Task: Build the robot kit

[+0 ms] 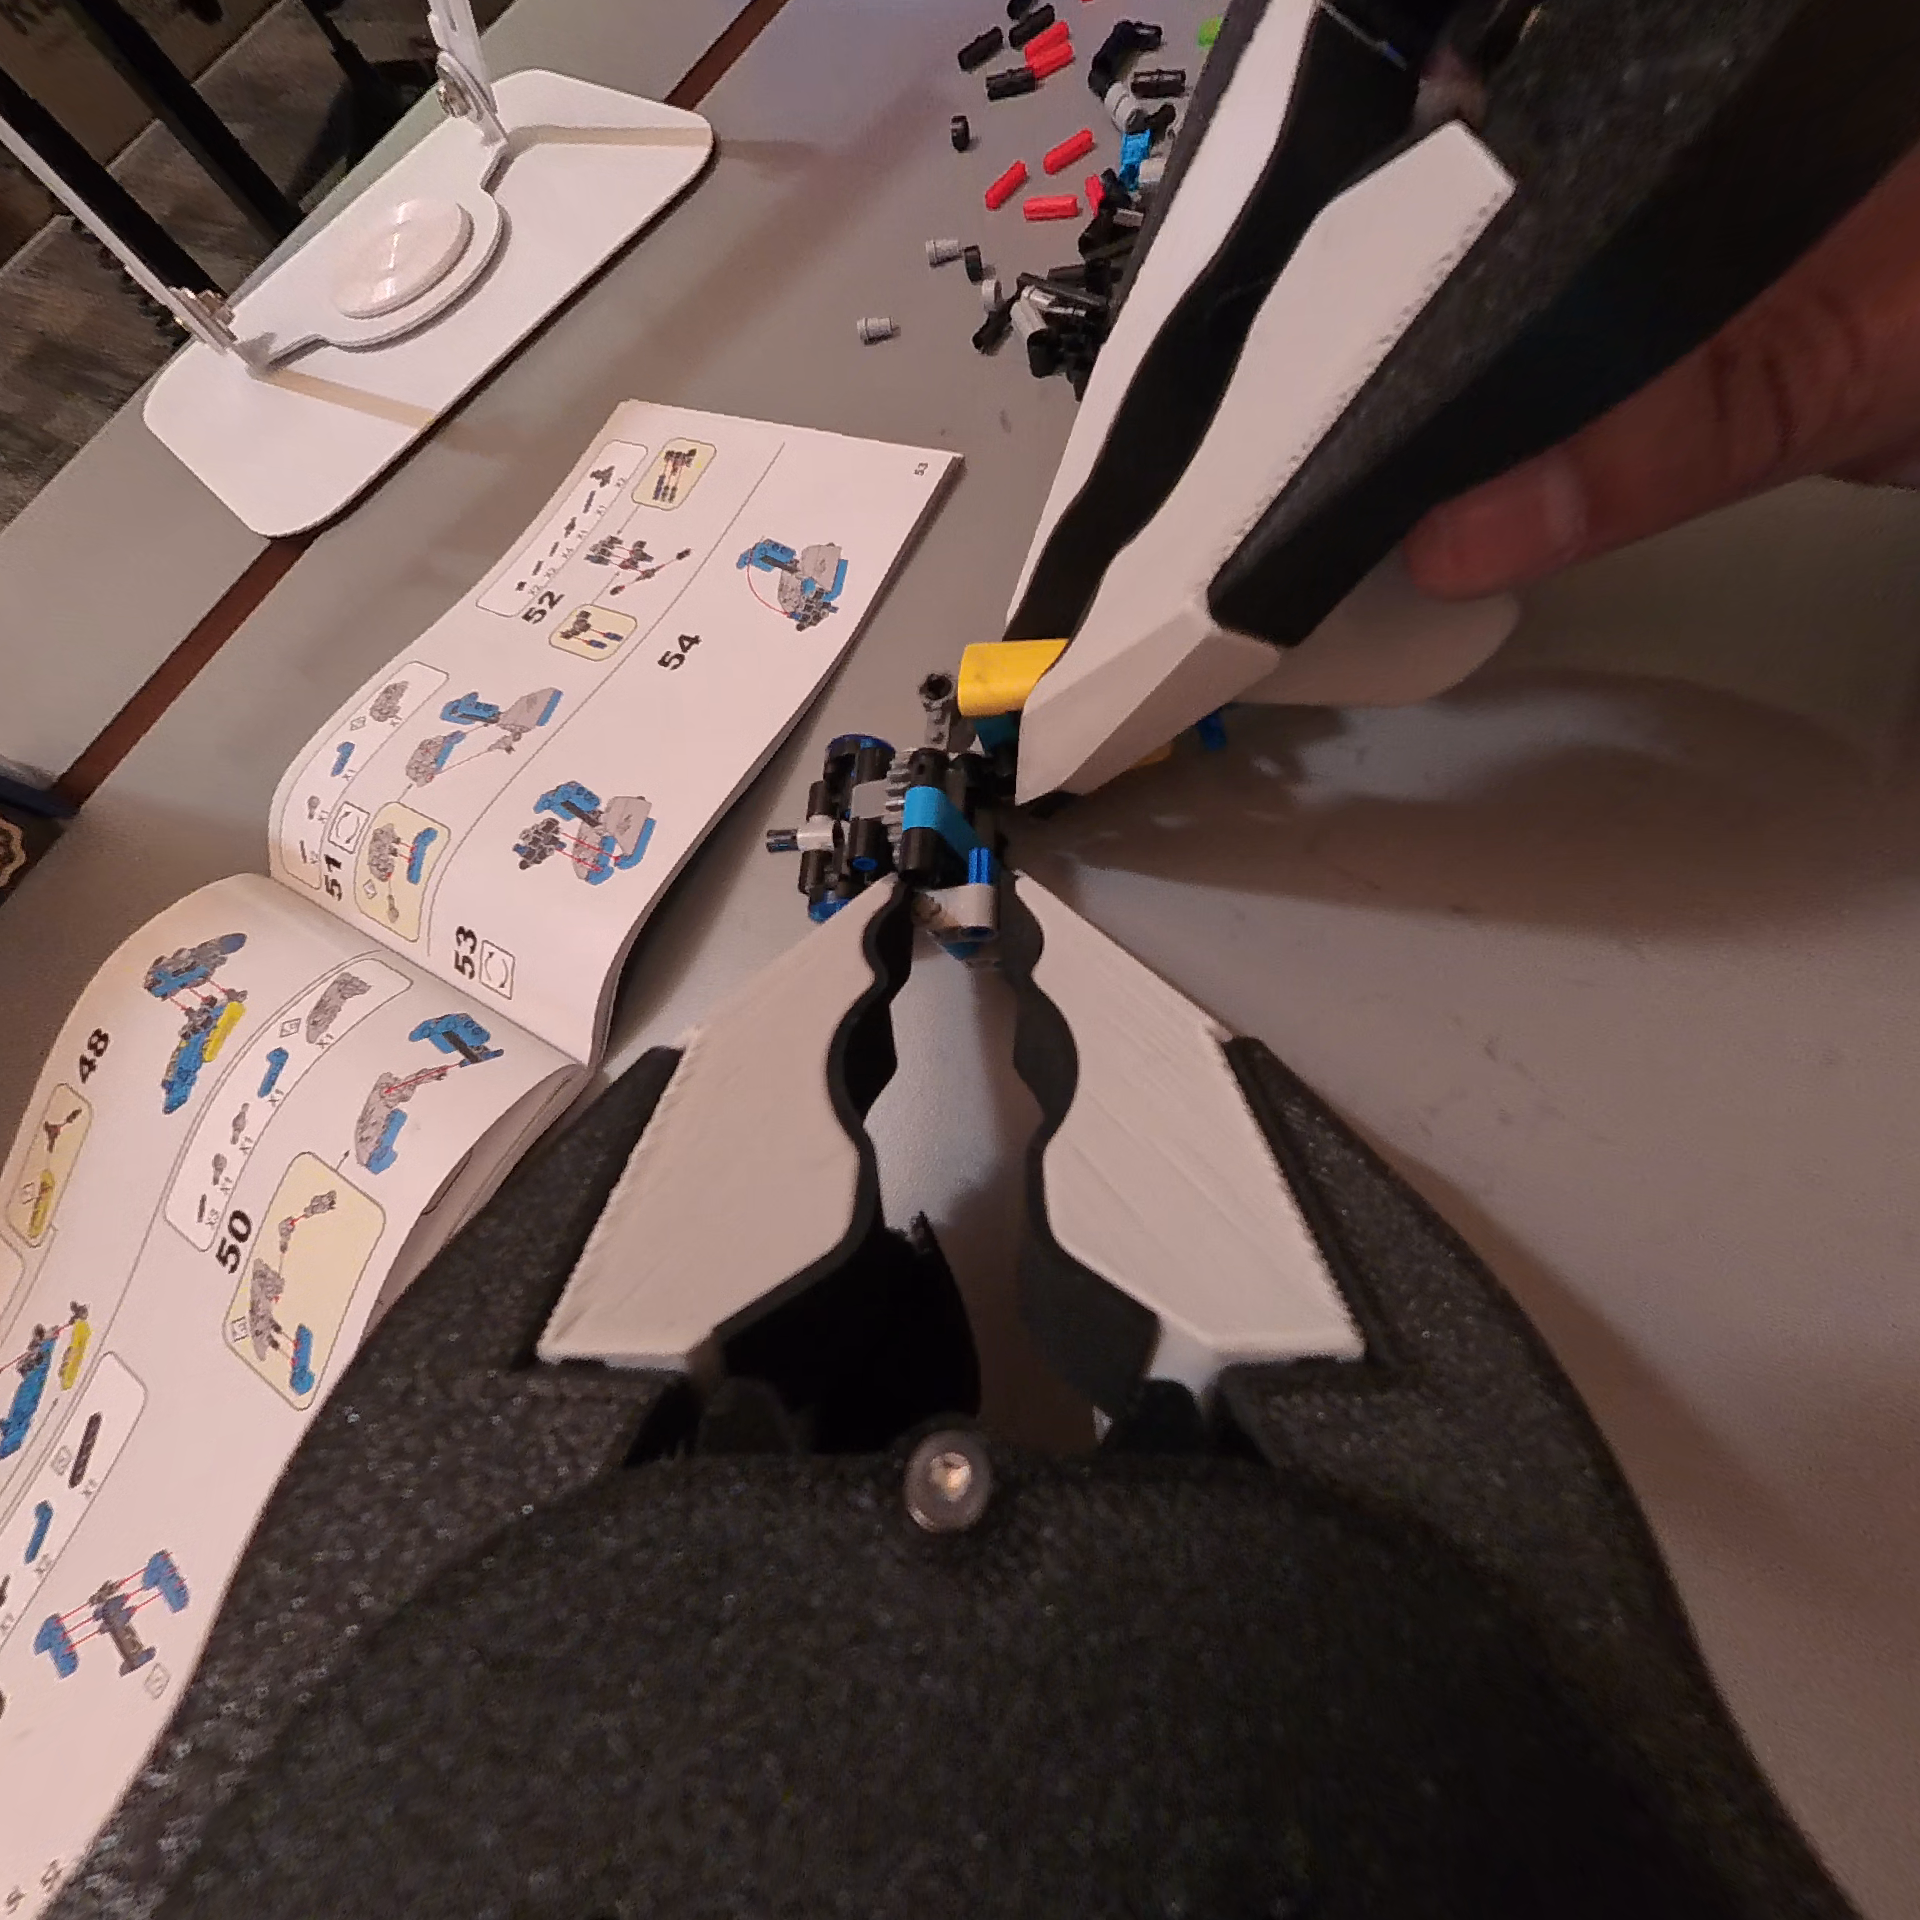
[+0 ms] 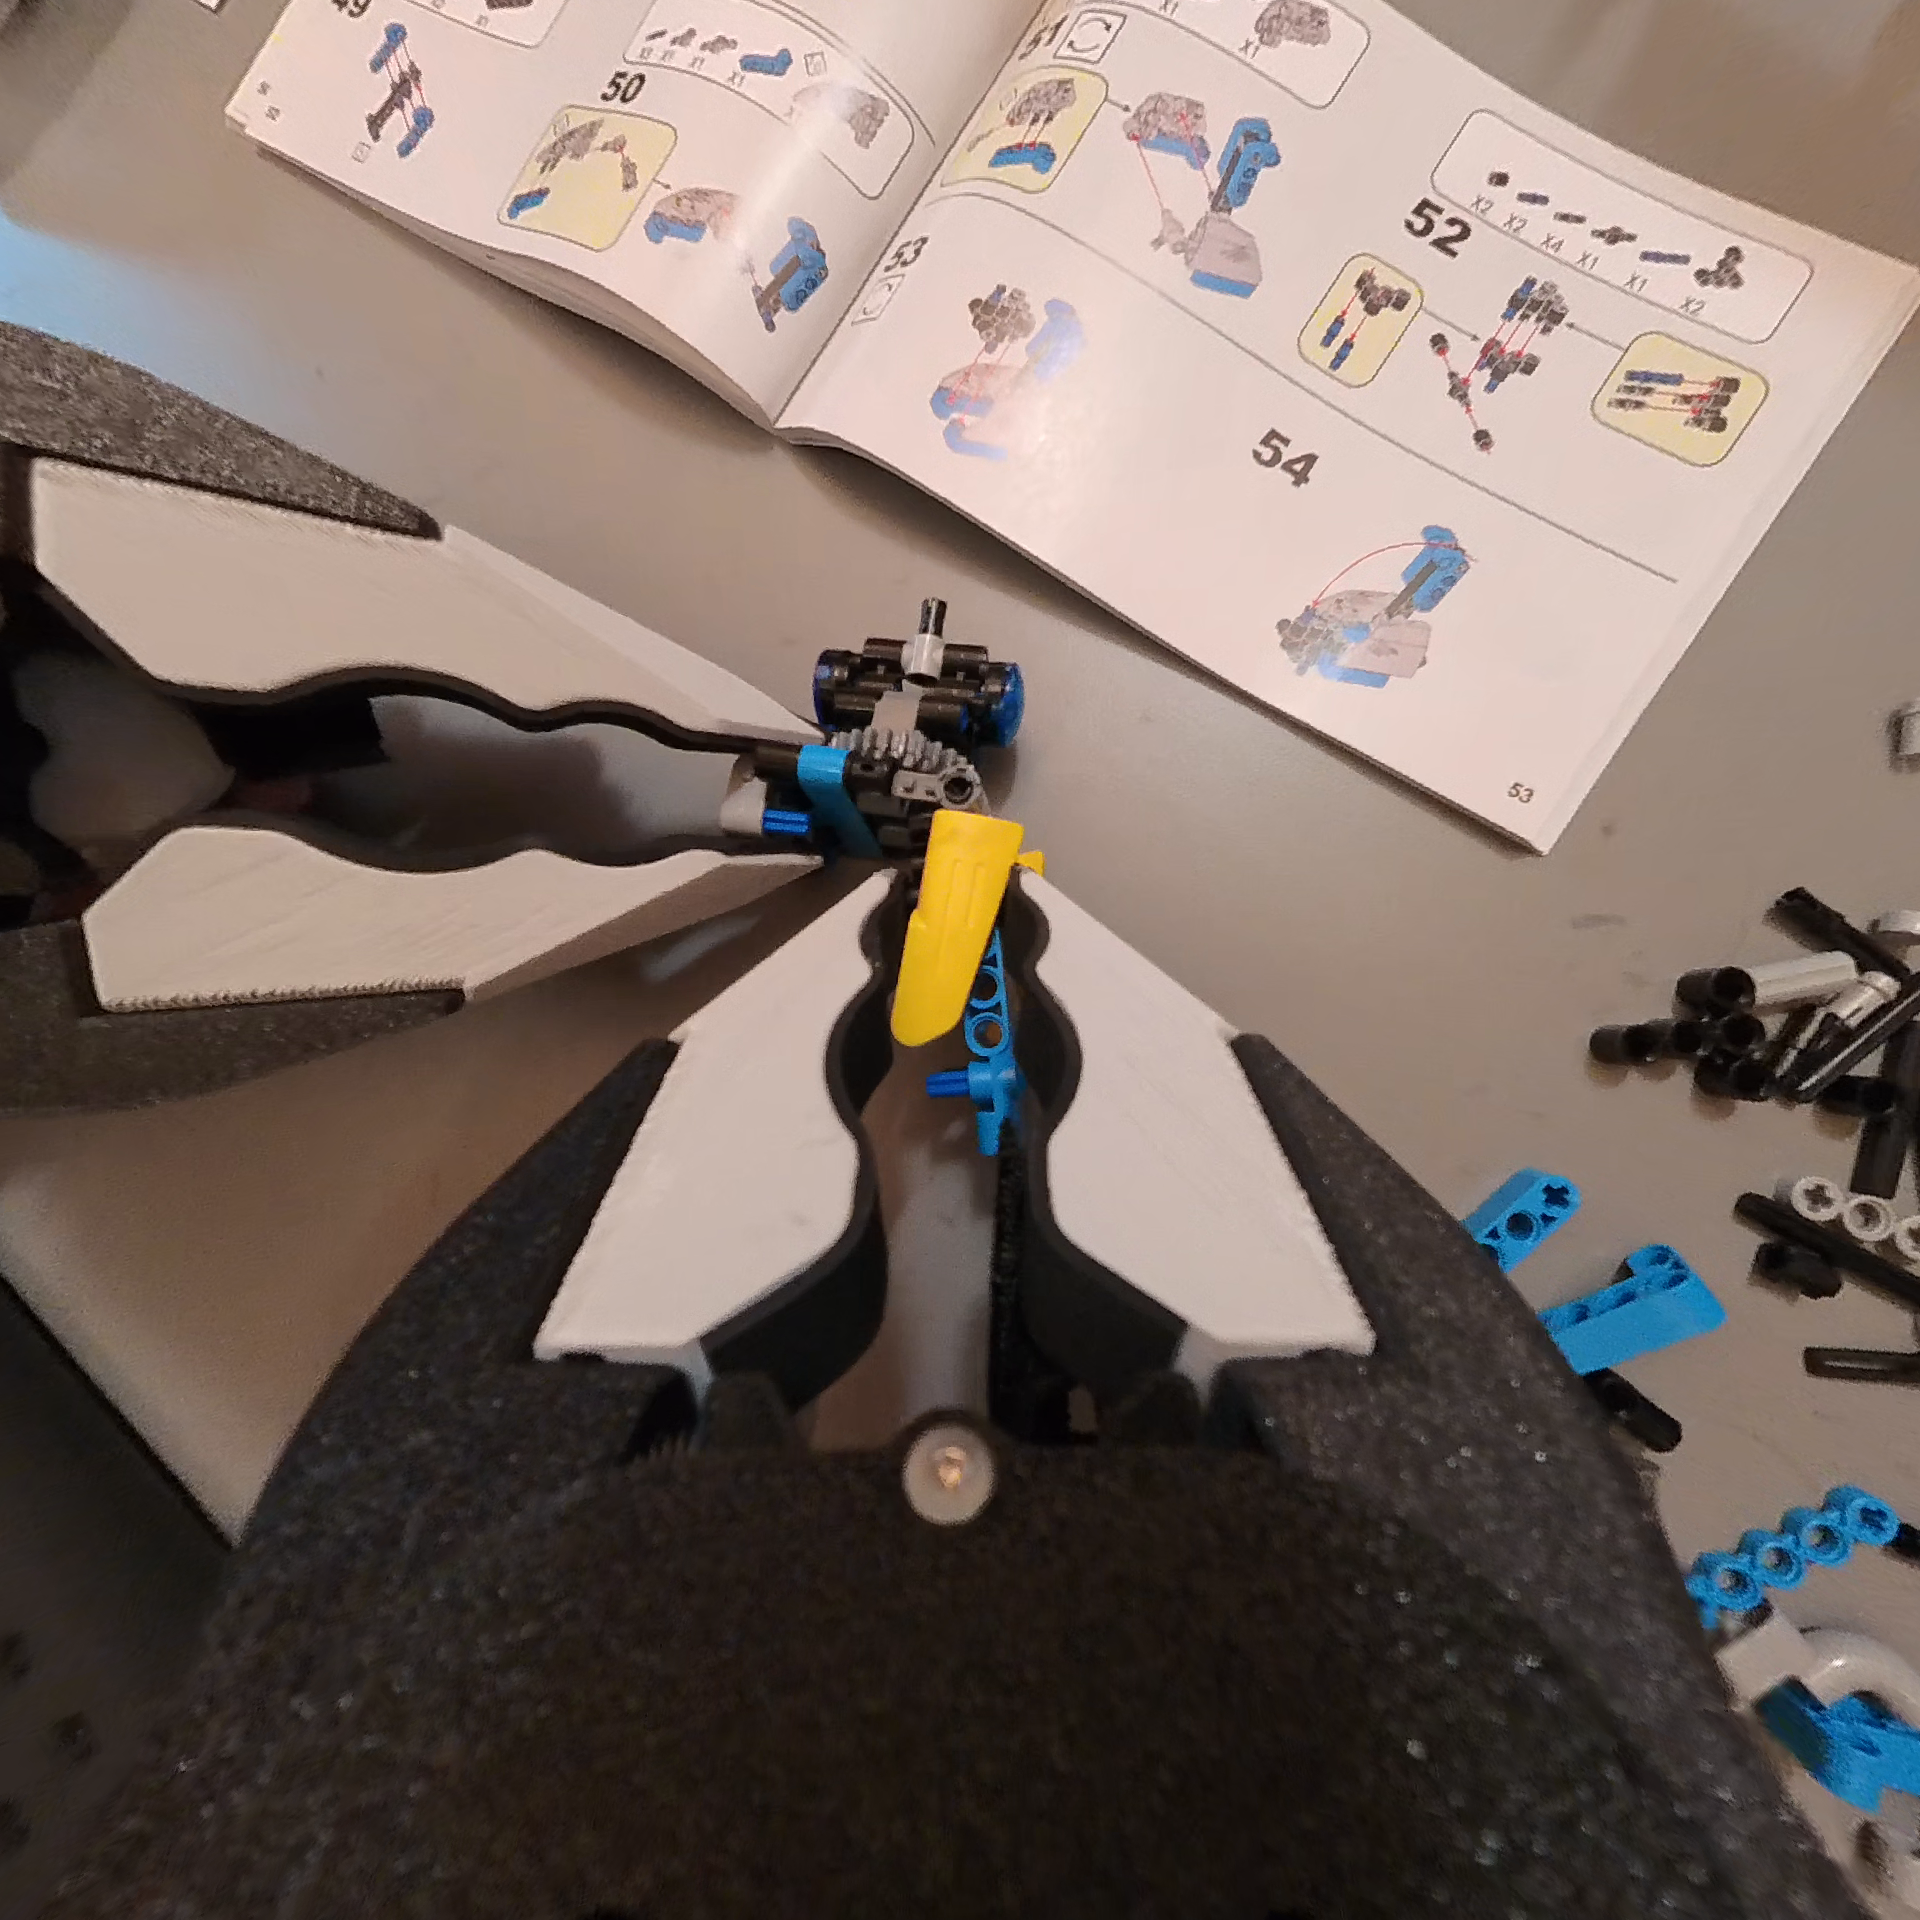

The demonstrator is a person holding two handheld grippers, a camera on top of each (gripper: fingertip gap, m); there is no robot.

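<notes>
Each gripper is built on a black, coarse-grained foam-like body that widens toward the camera. On the left gripper (image 1: 956, 899), two white, ridged, wedge-shaped plastic fingers (image 1: 748, 1132) are fitted, each lined on its inner face with a wavy black rubber pad (image 1: 868, 1049). A round silver screw (image 1: 945, 1488) is set centrally at the finger roots. The right gripper (image 2: 961, 883) is constructed identically, with a matching screw (image 2: 945, 1477). A bare hand (image 1: 1704, 416) is visible behind it.

Left gripper (image 1: 958, 899) with its 2 white fingers nearly closed, tips pinching. Right gripper (image 2: 956, 873) likewise clamped at its tips, meeting the left tip to tip. A hand (image 1: 1704, 416) grips the right one.
</notes>
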